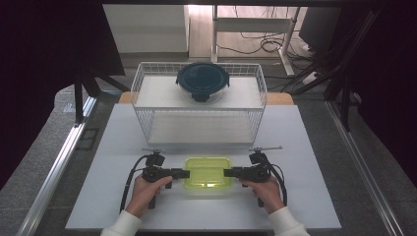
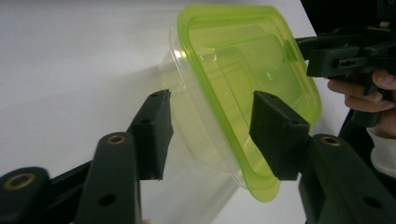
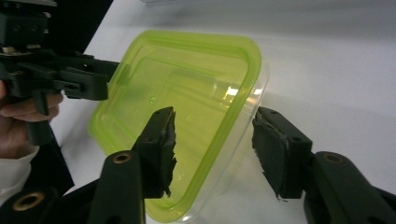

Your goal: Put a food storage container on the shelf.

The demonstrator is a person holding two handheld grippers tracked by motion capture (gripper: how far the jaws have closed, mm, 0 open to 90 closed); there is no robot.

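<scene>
- At six o'clock on the table (image 1: 123, 196), just ahead of the person's hands, sits the green-lidded container (image 1: 208, 172), and I've got a gripper on each short end of it.
- Left gripper (image 1: 181, 173) comes in from nine o'clock. In the left gripper view its jaws stand well apart around the near rim of the container (image 2: 243, 84), one jaw on the clear wall side, the other over the lid. Open, gripping nothing yet.
- Right gripper (image 1: 230, 172) mirrors it from three o'clock. In the right gripper view the jaws straddle the edge of the container (image 3: 187, 107), spread wide, one pad above the lid, one beyond the wall. Also holding nothing.
- Looks to me like a two-handed lift is being set up, perhaps toward the wire rack (image 1: 147, 93) at twelve o'clock, where a round dark-lidded bowl (image 1: 202, 80) already sits on the top shelf.
- To do it well, I'd close both sides together, so the box doesn't skate sideways on the smooth table.
- I'd bite on the lip of the lid and wall, not the lid alone, as the lid could pop off.
- Squeeze gently, since that thin clear wall will likely flex.
- Then lift level, both hands rising at the same pace.
</scene>
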